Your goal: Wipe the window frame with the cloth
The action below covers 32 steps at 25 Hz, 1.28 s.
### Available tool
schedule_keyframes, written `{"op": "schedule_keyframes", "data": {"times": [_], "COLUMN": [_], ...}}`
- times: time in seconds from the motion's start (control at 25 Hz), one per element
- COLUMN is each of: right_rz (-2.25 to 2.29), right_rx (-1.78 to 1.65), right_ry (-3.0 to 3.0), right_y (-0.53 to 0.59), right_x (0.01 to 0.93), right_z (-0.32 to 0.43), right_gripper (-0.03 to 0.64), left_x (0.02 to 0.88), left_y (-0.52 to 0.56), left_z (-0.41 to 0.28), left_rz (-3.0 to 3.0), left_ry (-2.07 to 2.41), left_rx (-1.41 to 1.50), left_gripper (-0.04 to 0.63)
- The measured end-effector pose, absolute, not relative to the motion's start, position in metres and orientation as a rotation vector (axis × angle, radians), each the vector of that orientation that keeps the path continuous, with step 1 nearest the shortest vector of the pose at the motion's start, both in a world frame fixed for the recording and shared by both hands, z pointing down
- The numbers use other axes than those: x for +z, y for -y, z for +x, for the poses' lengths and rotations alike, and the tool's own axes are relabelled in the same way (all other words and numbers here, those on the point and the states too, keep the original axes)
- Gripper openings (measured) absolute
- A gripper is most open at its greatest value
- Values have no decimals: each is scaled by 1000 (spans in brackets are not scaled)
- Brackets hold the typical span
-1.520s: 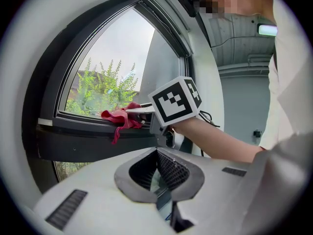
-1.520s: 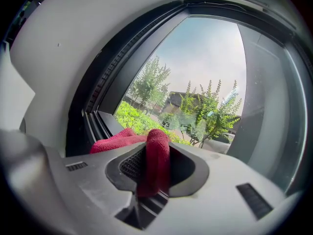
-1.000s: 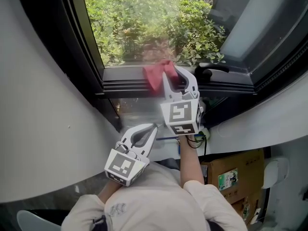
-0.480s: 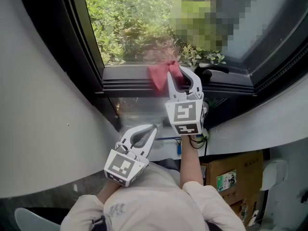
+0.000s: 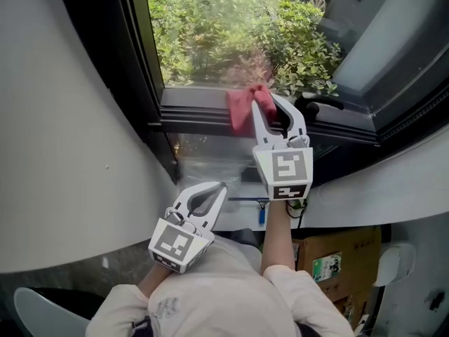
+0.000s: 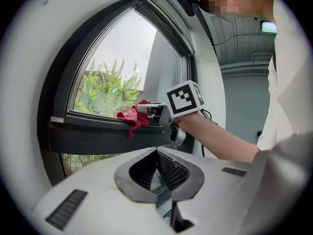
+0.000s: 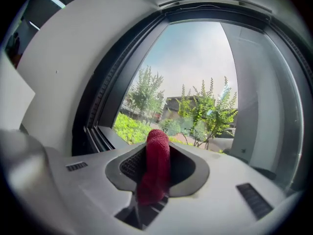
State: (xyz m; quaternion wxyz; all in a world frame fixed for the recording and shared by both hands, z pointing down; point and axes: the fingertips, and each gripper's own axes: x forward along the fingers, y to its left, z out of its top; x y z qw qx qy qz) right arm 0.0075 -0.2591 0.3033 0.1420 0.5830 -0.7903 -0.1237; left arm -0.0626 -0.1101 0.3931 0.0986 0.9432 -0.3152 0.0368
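A red cloth [image 5: 242, 108] lies bunched on the dark bottom rail of the window frame [image 5: 193, 112]. My right gripper [image 5: 266, 102] is shut on it and presses it against the rail. In the right gripper view the cloth [image 7: 155, 177] fills the gap between the jaws of that gripper [image 7: 157, 151]. The left gripper view shows the cloth [image 6: 131, 117] draped over the rail [image 6: 88, 136] in front of the right gripper [image 6: 151, 110]. My left gripper [image 5: 222, 186] hangs lower, apart from the frame, shut on nothing [image 6: 157, 155].
A black window handle [image 5: 319, 105] sits on the rail just right of the cloth. An open sash [image 5: 393, 55] angles in at the right. White curved wall [image 5: 70, 153] borders the left. A cardboard box [image 5: 337, 258] stands on the floor below. Bushes [image 5: 231, 34] are outside.
The view has shifted a little. My right gripper and the cloth have edged slightly right along the rail, towards the handle. My left gripper has stayed where it was.
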Motion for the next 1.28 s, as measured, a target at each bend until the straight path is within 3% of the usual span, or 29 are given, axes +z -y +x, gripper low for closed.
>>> {"op": "schedule_keyframes", "data": {"times": [0.24,0.56,1.04,1.28], "right_rz": [1495,1235,1177,1250], "right_rx": [-345,-365,-591,-511], "right_ry": [2711,2727,2427,2498], "right_y": [236,233,242,243], "right_x": [266,302,344,343], "right_z": [-78,-159,-184,-173], "right_gripper": [101,101,101,101], "left_x": [397,399,403,403], "left_y": [103,92,84,79], "left_z": [-81,-83,-88,-90], "left_rz": [2750,2756,2761,2768], "left_ry": [988,948,914,915], "left_rx": [128,134,145,158], "left_gripper": [9,9,9,9]}}
